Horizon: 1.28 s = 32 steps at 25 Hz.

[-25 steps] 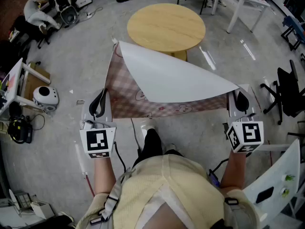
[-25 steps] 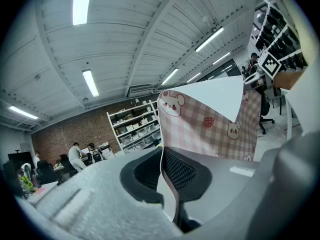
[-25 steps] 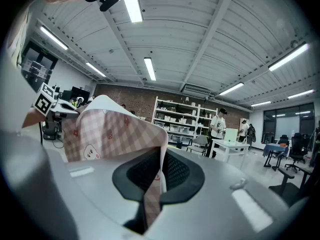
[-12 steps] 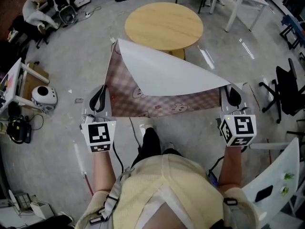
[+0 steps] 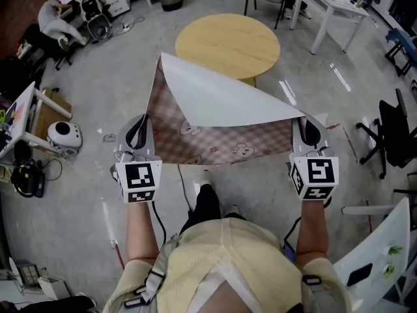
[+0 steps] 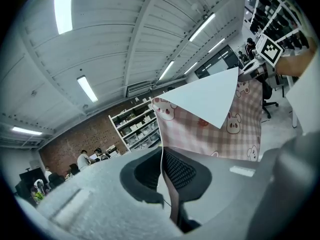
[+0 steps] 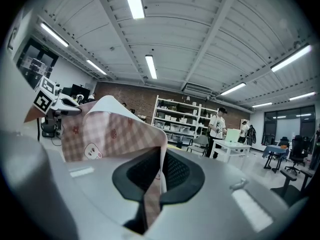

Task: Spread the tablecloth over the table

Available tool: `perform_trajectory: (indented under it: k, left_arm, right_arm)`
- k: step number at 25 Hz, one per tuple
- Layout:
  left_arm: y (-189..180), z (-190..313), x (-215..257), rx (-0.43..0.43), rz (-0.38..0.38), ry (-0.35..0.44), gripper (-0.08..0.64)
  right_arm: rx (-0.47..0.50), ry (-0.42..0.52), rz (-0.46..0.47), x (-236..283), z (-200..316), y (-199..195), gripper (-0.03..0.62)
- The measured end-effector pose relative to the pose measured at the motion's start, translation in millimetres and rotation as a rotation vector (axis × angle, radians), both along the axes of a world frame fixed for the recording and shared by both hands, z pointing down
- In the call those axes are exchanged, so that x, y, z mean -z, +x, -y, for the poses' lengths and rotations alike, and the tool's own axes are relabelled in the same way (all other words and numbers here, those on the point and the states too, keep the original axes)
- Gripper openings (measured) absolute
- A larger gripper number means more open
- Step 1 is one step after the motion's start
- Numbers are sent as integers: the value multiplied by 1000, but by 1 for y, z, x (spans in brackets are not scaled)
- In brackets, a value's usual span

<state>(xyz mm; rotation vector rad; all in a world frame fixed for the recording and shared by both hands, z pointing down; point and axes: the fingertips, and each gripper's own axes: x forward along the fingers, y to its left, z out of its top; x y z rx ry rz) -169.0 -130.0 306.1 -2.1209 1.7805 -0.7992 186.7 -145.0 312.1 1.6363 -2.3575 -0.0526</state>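
Note:
A pink checked tablecloth with bunny prints (image 5: 215,143) hangs stretched between my two grippers in front of the person's body. Its far part is folded back, showing the white underside (image 5: 221,100). The left gripper (image 5: 139,133) is shut on the cloth's near left corner, and the right gripper (image 5: 307,131) is shut on the near right corner. In the left gripper view the cloth (image 6: 220,129) runs out of the closed jaws of the left gripper (image 6: 162,173). In the right gripper view the cloth (image 7: 100,129) does the same from the right gripper (image 7: 158,173). The round wooden table (image 5: 228,41) stands bare beyond the cloth.
White desks and chairs (image 5: 326,2) stand at the back right, and a black office chair (image 5: 394,132) at the right. A white round device (image 5: 63,134) sits on the floor at left beside a white desk (image 5: 19,119). People sit at the far left (image 5: 49,18). A white tabletop (image 5: 381,253) is near right.
The right gripper has moved inward to the left with its corner, so the cloth's near edge spans less width. The left gripper has hardly shifted. Both keep their hold.

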Motion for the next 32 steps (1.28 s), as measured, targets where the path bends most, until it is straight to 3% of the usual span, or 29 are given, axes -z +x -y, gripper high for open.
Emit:
perform_trajectory:
  k: [14, 20, 32]
  left_arm:
    - [-13, 64, 35, -3, 62, 30, 6]
    - [-29, 107, 37, -3, 45, 19, 6]
    - [-27, 207, 49, -74, 24, 28, 6]
  right_arm:
    - [-30, 48, -21, 31, 69, -9, 8]
    - [-41, 40, -49, 40, 108, -27, 8]
    - [-89, 66, -113, 60, 191, -28, 8]
